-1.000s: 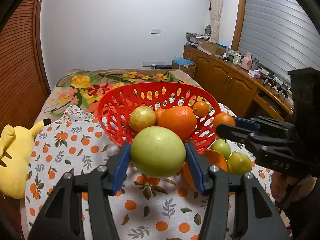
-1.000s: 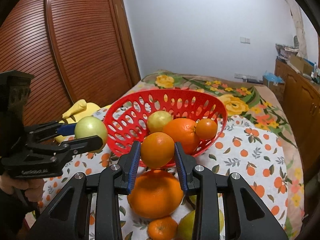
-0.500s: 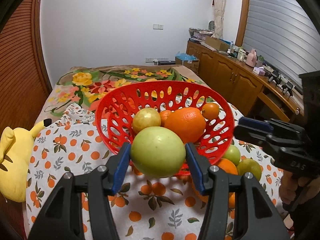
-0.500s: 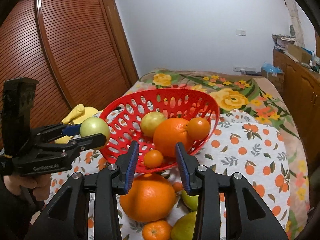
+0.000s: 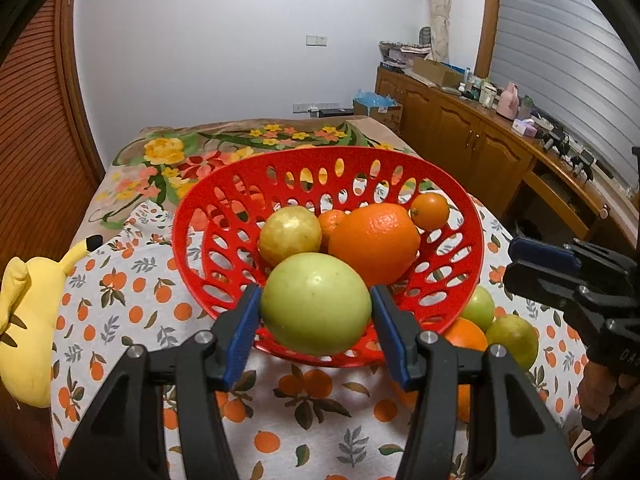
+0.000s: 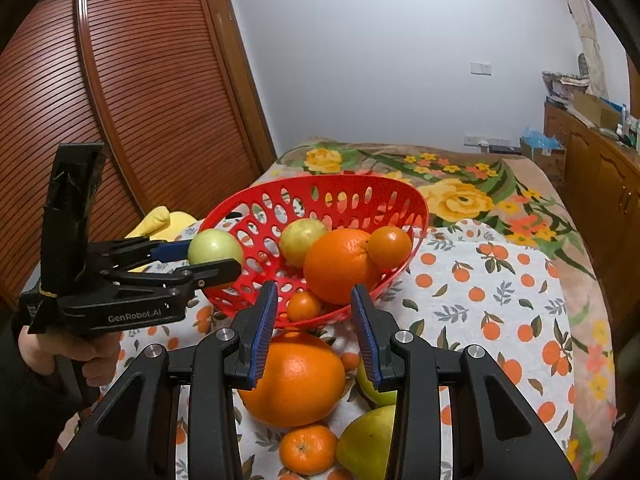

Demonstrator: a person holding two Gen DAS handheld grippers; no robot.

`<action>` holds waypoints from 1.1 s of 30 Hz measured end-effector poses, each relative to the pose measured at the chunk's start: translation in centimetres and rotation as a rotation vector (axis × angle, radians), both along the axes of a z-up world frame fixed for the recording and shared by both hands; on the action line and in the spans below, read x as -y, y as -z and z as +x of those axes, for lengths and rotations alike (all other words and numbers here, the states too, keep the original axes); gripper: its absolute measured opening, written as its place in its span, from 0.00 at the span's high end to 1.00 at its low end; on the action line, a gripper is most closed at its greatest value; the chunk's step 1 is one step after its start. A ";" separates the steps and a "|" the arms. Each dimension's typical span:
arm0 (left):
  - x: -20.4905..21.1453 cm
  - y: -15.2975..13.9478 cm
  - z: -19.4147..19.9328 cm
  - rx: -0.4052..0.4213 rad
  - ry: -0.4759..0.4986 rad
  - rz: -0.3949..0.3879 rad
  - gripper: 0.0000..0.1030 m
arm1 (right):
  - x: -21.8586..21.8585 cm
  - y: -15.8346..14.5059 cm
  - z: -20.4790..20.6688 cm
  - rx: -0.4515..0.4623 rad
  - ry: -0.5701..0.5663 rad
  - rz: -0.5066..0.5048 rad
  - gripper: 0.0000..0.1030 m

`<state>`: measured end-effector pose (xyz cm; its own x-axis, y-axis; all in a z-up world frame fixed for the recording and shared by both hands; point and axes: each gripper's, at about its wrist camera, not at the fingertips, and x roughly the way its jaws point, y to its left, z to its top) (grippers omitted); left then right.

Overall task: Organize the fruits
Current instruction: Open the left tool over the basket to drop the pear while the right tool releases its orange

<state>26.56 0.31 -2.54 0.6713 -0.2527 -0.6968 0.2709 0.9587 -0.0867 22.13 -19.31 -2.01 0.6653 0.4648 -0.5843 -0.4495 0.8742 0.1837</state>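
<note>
My left gripper point(image 5: 316, 316) is shut on a green apple point(image 5: 315, 309) and holds it over the near rim of the red basket point(image 5: 472, 216); it also shows in the right wrist view point(image 6: 216, 258). The basket point(image 6: 416, 204) holds a large orange point(image 6: 340, 266), a yellow-green fruit point(image 6: 300, 240), a small orange point(image 6: 389, 247) and a mandarin point(image 6: 304, 306). My right gripper point(image 6: 314, 328) is open and empty, just in front of the basket, above a big orange point(image 6: 294, 380) on the cloth.
More fruit lies on the orange-print cloth point(image 6: 500, 320) near me: a mandarin point(image 6: 308, 448) and two green fruits point(image 6: 366, 444). A yellow plush toy point(image 5: 24, 320) lies at the left. A wooden cabinet point(image 5: 480, 148) runs along the right; a slatted wardrobe point(image 6: 140, 92) is behind the left gripper.
My right gripper let go of the small orange, which now lies in the basket, and drew back open. My left gripper moved the apple forward over the basket's near rim.
</note>
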 end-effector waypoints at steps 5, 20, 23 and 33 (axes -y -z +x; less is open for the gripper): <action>0.1 -0.3 -0.4 0.022 -0.002 -0.003 0.46 | 0.2 0.2 -0.1 -0.003 0.003 -0.001 0.63; 0.7 -1.4 -4.9 0.110 0.035 0.001 0.39 | 1.9 0.4 -3.4 0.027 0.017 -0.022 0.63; 1.0 -1.6 -6.2 0.132 0.045 -0.001 0.36 | 2.7 0.6 -4.2 0.027 0.025 -0.022 0.61; 1.5 -1.5 -8.8 0.161 0.052 -0.045 0.28 | 3.9 1.7 -5.8 0.027 0.050 -0.039 0.51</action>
